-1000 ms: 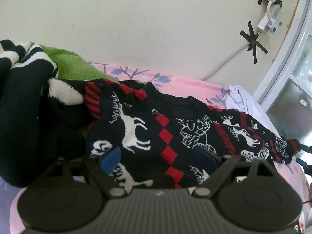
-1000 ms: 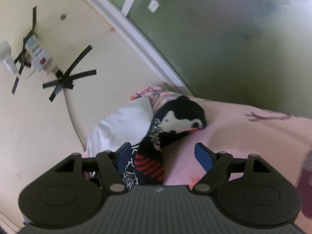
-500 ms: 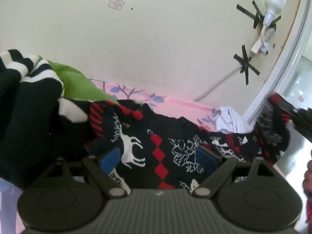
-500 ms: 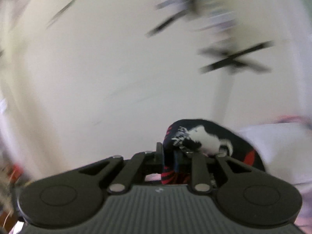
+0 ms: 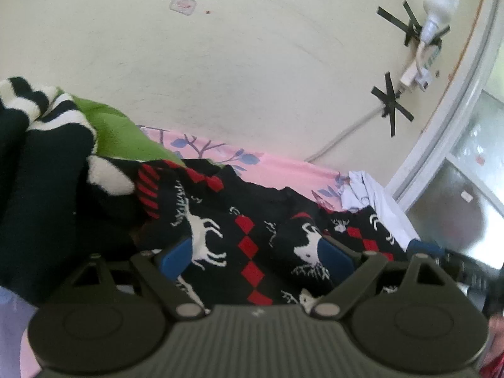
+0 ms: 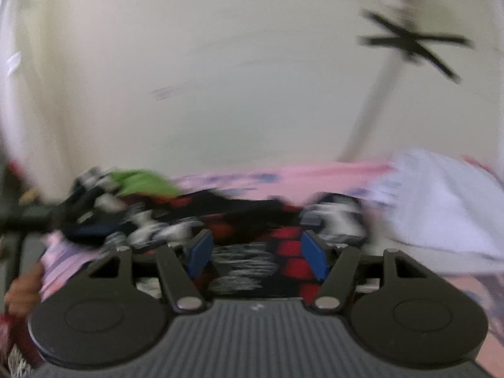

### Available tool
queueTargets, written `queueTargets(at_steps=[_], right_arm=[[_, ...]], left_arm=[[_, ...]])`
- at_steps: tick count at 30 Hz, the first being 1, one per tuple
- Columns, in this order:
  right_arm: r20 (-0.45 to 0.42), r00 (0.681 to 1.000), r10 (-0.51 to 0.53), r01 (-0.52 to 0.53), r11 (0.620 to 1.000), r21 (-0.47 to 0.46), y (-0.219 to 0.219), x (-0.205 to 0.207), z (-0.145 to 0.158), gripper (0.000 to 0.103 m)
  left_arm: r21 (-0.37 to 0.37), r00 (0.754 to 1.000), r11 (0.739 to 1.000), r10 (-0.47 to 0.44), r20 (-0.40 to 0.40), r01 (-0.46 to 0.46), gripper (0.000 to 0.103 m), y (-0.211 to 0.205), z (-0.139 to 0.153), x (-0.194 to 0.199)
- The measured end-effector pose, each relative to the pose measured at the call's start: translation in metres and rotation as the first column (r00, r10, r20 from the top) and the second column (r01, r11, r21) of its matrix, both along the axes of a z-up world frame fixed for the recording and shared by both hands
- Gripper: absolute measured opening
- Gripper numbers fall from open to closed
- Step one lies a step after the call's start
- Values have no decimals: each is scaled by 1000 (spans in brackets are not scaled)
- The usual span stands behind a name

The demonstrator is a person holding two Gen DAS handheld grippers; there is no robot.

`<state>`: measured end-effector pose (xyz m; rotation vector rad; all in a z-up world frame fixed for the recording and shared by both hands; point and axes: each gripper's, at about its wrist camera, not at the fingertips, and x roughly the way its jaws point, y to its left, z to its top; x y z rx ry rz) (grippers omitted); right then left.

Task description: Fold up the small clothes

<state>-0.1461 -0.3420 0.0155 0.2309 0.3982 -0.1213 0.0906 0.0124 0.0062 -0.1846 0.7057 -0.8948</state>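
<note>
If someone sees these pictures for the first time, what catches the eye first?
First the black reindeer sweater with red diamonds, spread on the pink bedsheet under both claws. Next, the bright green garment at the left, then the black tape crosses on the cream wall.

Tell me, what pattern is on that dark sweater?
White reindeer and red diamonds on the black sweater, clearest in the left wrist view.

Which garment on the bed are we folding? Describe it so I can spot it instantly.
On the pink bedsheet along the cream wall, between the dark striped pile and white cloth, lies the reindeer sweater. It alone is black with white deer and red diamonds.
</note>
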Motion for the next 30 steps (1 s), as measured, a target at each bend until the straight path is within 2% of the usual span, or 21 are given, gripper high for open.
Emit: queueTargets(at_steps=[4,8,10,12,16,17,19,20,23,24,26,27,28,29,30], right_arm=[[11,997,-70,69,991,116,-33,4,2,53],[11,1000,25,-26,977,213,-25,29,9,53],[-6,995,96,-91,954,286,-15,53,7,57],[-26,991,130,-112,927,358,-9,75,2,67],[-118,975,187,-106,864,491,0,122,-20,66],[-138,970,202,-105,854,510,5,133,-25,62],[-155,959,236,-136,868,477,22,152,-26,47],[-152,952,267,-172,872,458,32,160,-23,32],[-113,907,406,-331,852,405,74,171,-8,31],[-73,881,467,-406,827,390,88,170,0,32],[9,813,582,-538,744,397,100,163,11,35],[45,795,605,-569,719,400,99,157,16,48],[70,794,604,-579,716,390,95,152,19,58],[83,799,595,-578,723,379,91,146,21,71],[93,814,573,-563,741,366,83,139,22,70]], left_arm=[[15,1000,1000,-7,-8,7,90,-4,-5,0],[3,1000,1000,-4,-26,4,89,-3,-7,3],[-5,1000,1000,-3,-29,3,90,-1,-7,4],[-11,1000,1000,-2,-29,2,90,0,-7,4],[-17,999,1000,3,-37,-3,89,1,-6,6],[-24,999,1000,4,-35,-5,89,2,-5,6],[-45,1000,999,9,-27,-10,89,6,-1,6],[-60,1000,998,14,-24,-15,89,10,1,6],[-110,999,993,49,-9,-49,89,25,10,7],[-129,998,989,68,-5,-68,90,32,13,8],[-177,993,977,116,-1,-115,94,48,18,10],[-207,991,970,132,-6,-130,94,57,20,12],[-236,989,961,145,-14,-144,95,64,21,13],[-261,988,953,153,-24,-154,95,70,22,15],[-271,987,949,157,-32,-159,95,74,22,16]])
